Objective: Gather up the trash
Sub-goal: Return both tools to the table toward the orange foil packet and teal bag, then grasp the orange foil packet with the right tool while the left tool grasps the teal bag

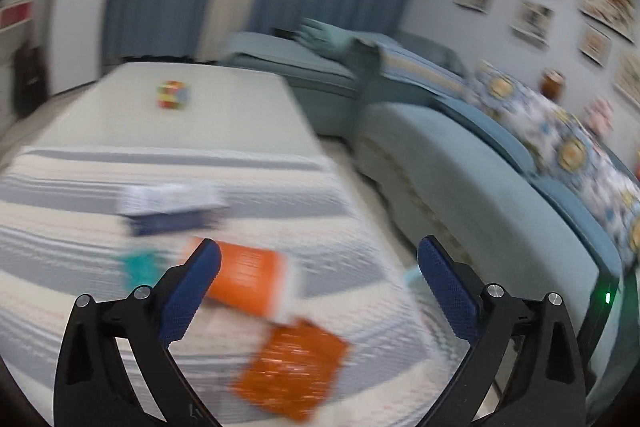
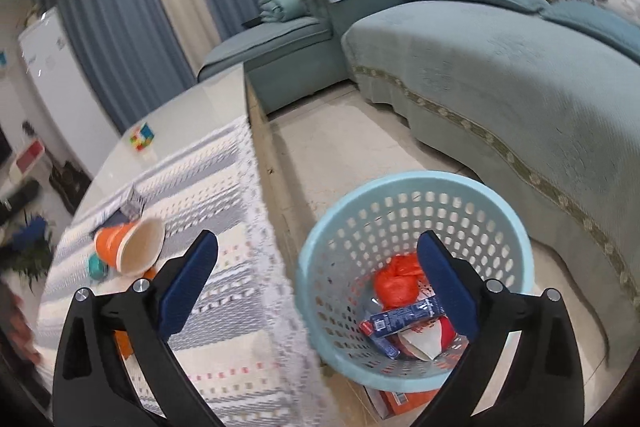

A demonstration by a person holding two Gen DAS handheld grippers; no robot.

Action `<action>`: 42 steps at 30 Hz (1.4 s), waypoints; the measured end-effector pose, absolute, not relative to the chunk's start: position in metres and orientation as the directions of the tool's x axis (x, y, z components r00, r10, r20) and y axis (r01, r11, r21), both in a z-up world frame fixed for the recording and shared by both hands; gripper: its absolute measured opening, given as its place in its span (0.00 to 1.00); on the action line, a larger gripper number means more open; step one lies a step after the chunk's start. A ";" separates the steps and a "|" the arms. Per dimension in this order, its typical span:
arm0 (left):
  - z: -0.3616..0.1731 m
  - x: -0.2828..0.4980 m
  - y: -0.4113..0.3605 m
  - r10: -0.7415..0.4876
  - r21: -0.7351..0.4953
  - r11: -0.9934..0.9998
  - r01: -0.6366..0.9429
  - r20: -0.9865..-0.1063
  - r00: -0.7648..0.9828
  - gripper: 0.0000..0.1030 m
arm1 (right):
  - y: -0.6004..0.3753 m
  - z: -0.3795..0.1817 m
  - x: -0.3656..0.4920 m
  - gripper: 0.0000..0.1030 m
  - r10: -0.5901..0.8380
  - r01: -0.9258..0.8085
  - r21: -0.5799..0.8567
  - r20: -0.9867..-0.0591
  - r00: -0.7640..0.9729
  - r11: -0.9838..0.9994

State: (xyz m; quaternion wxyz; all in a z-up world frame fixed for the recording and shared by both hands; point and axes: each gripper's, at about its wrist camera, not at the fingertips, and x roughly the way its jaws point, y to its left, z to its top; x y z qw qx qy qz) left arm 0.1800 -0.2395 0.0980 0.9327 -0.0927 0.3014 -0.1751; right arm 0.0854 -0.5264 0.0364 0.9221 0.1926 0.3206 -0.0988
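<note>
My left gripper (image 1: 318, 267) is open and empty above the striped tablecloth (image 1: 80, 267). Under it lie an orange paper cup (image 1: 250, 277) on its side and an orange foil wrapper (image 1: 292, 371). A blue box (image 1: 168, 207) and a small teal item (image 1: 140, 265) lie beyond; the view is blurred. My right gripper (image 2: 316, 267) is open and empty above the light blue basket (image 2: 320, 267) on the floor. The basket holds an orange bag (image 2: 400, 285), a blue wrapper (image 2: 404, 319) and a red-and-white piece (image 2: 428, 341). The cup also shows in the right wrist view (image 2: 132, 247).
A puzzle cube (image 1: 174, 95) sits far on the table; it shows in the right wrist view too (image 2: 142, 138). A teal sofa (image 2: 500, 75) with floral cushions (image 1: 560, 131) stands right of the table. An orange packet (image 2: 396, 397) lies on the floor under the basket.
</note>
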 end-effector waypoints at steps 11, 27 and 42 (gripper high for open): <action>0.082 0.203 -0.126 -0.125 -0.043 0.991 0.130 -0.668 0.734 0.93 | -0.400 0.037 0.118 0.92 0.099 -0.007 0.144 -0.647 0.756 0.990; 0.001 0.218 -0.118 -0.058 0.024 0.992 0.127 -0.792 0.608 0.93 | -0.296 0.006 0.149 0.92 0.129 -0.134 0.054 -0.748 0.651 0.989; -0.027 0.240 -0.159 -0.096 0.002 0.988 0.156 -0.777 0.622 0.93 | -0.307 -0.020 0.166 0.92 0.036 -0.056 0.005 -0.813 0.581 0.998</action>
